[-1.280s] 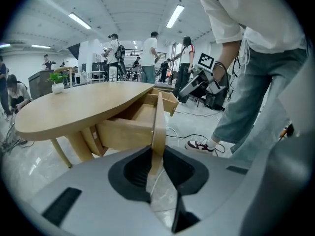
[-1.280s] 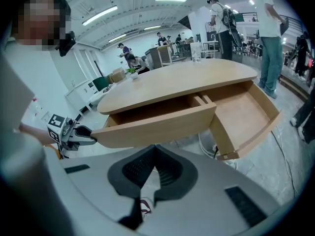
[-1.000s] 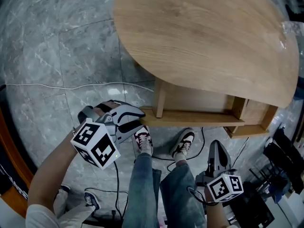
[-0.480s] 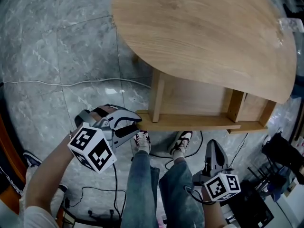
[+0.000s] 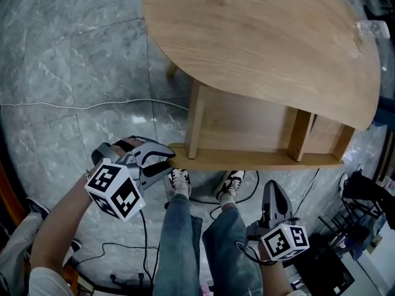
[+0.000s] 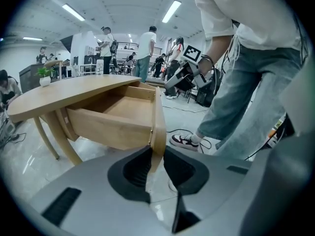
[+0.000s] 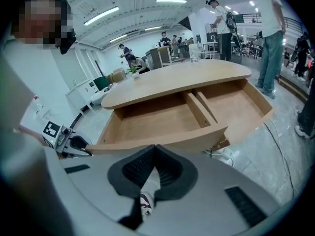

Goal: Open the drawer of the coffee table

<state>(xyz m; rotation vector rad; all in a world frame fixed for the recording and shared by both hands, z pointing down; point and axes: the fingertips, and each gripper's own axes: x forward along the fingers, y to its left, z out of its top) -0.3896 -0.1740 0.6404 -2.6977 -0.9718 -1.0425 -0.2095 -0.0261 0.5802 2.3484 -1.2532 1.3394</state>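
The oval wooden coffee table has its drawer pulled out toward me, open on top. My left gripper is shut on the left end of the drawer's front panel. In the left gripper view the panel's end sits pinched between the dark pads of the left gripper. My right gripper hangs below the panel beside my legs, shut and holding nothing. From the right gripper view the drawer shows two compartments split by a divider.
My feet and legs stand just in front of the drawer, with black cables on the grey marble floor. Dark equipment lies at the right. People stand in the background.
The drawer has slid further out from under the tabletop, showing more of its inside. My left gripper has drawn back toward me with the panel. The right gripper has barely shifted.
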